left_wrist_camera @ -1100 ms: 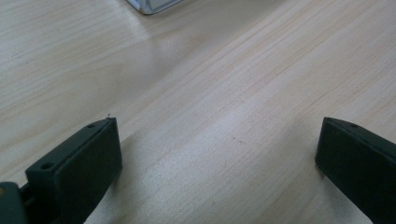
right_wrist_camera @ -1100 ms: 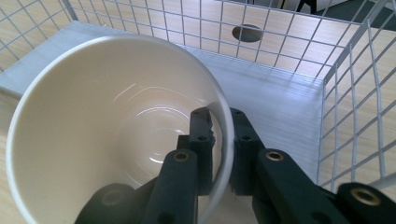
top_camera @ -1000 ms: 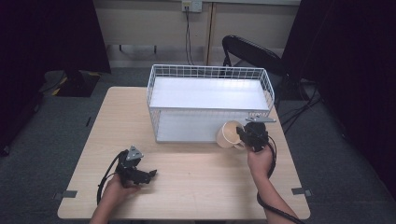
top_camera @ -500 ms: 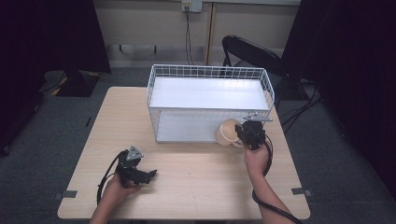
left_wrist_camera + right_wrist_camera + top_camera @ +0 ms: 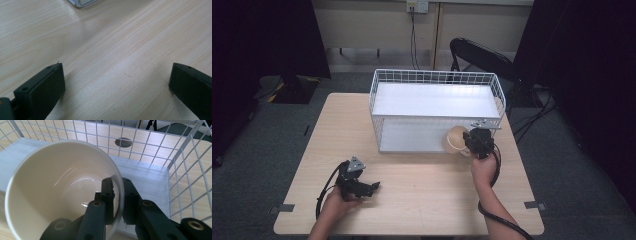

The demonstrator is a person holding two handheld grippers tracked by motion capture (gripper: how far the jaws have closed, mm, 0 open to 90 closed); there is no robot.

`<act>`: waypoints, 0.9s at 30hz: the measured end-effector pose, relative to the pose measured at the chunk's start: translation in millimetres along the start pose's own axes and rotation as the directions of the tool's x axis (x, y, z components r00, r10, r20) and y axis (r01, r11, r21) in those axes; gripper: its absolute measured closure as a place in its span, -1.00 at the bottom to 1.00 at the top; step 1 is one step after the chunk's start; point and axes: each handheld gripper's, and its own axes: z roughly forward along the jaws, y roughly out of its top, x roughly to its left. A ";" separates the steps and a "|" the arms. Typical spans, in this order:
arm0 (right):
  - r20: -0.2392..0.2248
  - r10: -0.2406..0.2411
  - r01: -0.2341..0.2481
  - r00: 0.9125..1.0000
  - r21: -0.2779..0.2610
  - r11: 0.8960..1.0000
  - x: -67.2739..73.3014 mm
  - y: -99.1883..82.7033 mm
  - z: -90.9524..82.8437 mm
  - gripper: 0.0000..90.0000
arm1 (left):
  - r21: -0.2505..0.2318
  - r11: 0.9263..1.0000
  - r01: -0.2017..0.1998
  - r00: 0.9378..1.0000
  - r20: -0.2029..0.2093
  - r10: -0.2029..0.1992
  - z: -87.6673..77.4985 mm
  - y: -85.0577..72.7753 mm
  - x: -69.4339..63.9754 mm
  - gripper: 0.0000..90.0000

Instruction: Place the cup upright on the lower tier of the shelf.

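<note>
A cream bowl [image 5: 57, 187] hangs from my right gripper [image 5: 117, 185], which is shut on its rim, one jaw inside and one outside. In the high view the bowl [image 5: 454, 139] is tilted at the open front of the white wire rack [image 5: 437, 80], at the lower shelf's right end, with my right gripper [image 5: 470, 143] just right of it. Near the table's front left, my left gripper [image 5: 373, 187] rests low over the wood. My left gripper [image 5: 115, 75] stands open with bare tabletop between its jaws.
The rack has two white shelves; its wire side wall [image 5: 190, 170] stands close on the right of the bowl. The wooden table [image 5: 427, 200] stretches between the two hands. A black folding chair [image 5: 482, 55] stands behind the rack, on grey carpet.
My right gripper has carried the bowl a little farther toward the rack's lower shelf. The left hand has stayed put.
</note>
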 end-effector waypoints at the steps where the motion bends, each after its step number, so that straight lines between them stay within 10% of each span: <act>1: 0.003 0.001 -0.001 1.000 -0.002 1.000 0.2 -0.1 0.8 0.84 | 0.001 1.000 0.000 1.000 0.000 0.000 -0.1 0.1 0.0 -1.00; 27: 0.018 0.041 -0.040 0.999 -0.044 0.998 3.8 1.3 8.9 0.78 | 0.001 1.000 -0.001 1.000 0.000 0.001 -0.1 0.0 0.0 -1.00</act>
